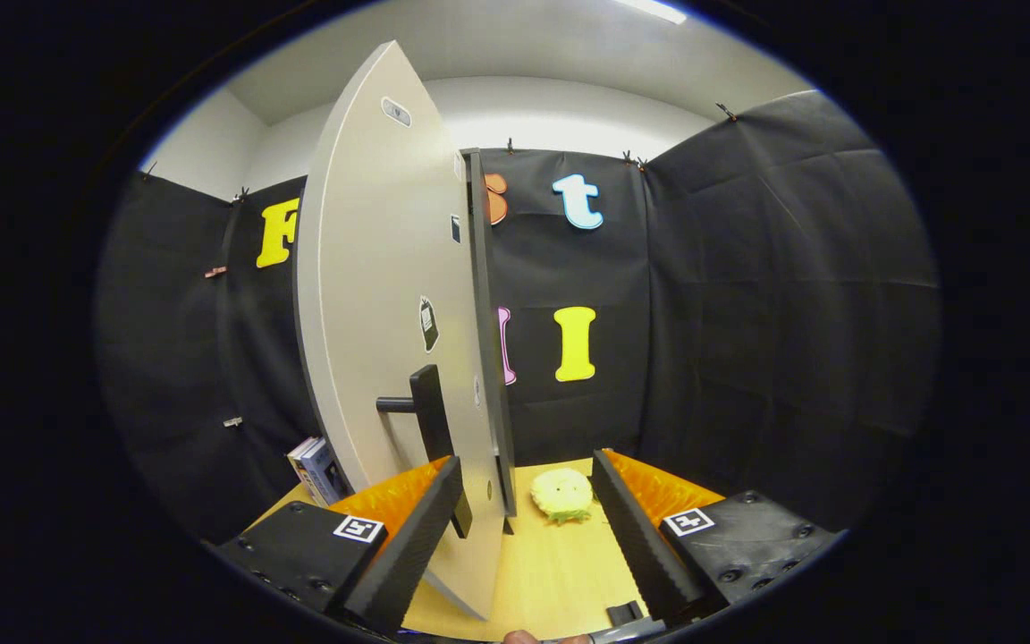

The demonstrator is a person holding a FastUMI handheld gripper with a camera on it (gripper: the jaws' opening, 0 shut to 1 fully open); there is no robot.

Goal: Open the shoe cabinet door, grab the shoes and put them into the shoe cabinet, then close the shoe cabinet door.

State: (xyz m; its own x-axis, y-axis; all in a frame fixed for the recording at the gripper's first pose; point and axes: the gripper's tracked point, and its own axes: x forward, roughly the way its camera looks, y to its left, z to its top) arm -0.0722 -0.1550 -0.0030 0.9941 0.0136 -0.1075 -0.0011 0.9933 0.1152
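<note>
The shoe cabinet door (372,313) is a tall light grey panel seen almost edge on, and its lower edge reaches down between my fingers. Its black bar handle (430,411) sticks out of the left face, with its lower end just above my left finger (417,546). My gripper (528,537) is open wide, and neither finger presses on the door or the handle. A fluffy yellow shoe (561,495) lies on the wooden table (551,572) just beyond the fingers, to the right of the door's edge.
Some books (318,470) stand on the table to the left behind the door. Black cloth walls close the booth on all sides. Part of a hand (524,637) shows below the fingers.
</note>
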